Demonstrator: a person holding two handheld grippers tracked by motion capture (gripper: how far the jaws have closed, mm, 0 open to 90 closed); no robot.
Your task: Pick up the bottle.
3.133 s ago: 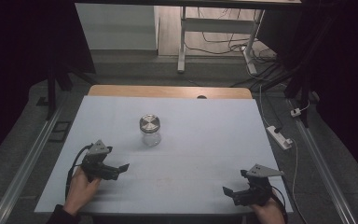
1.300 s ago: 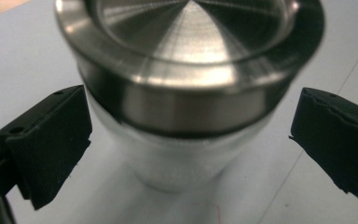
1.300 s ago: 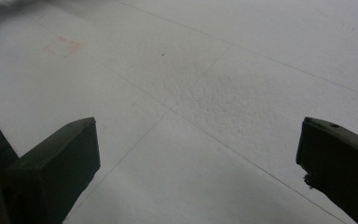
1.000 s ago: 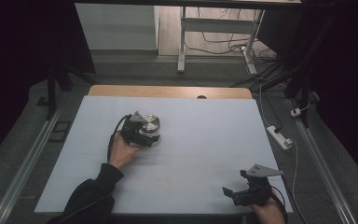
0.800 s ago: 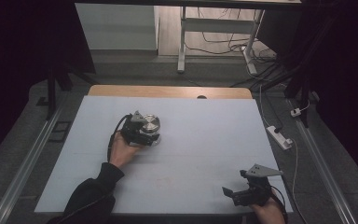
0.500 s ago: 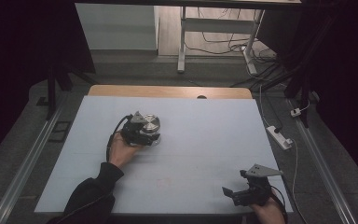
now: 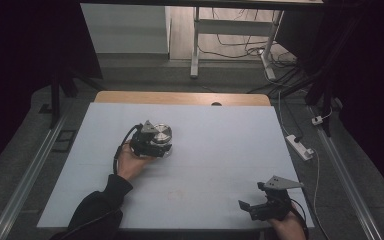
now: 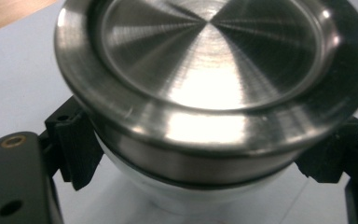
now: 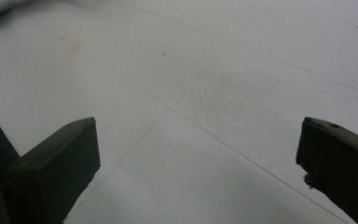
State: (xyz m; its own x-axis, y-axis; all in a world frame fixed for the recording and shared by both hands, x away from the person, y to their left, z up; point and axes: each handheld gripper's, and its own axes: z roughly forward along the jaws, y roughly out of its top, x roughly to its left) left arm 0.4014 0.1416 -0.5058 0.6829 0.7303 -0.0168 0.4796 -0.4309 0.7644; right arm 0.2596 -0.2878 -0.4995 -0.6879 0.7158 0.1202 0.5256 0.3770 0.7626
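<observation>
A small glass jar with a brushed steel lid (image 7: 161, 134) stands left of the middle of the pale blue table (image 7: 240, 135). My left gripper (image 7: 159, 146) is shut on the jar, coming at it from the near left. In the left gripper view the lid (image 8: 205, 88) looms large, and the black pads (image 8: 77, 144) press on the jar's neck just under the lid on both sides. My right gripper (image 7: 248, 208) rests at the near right corner, open, with bare table between its jaws (image 9: 200, 172).
A strip of bare wood (image 7: 180, 98) runs along the table's far edge. A white power strip (image 7: 300, 146) and cables lie on the floor to the right. A faint reddish stain (image 9: 63, 45) marks the table near the front.
Since 3.1 s ago my left gripper went from the near left corner forward to the jar and closed on it. Over the last second it has held still. The right gripper stayed put.
</observation>
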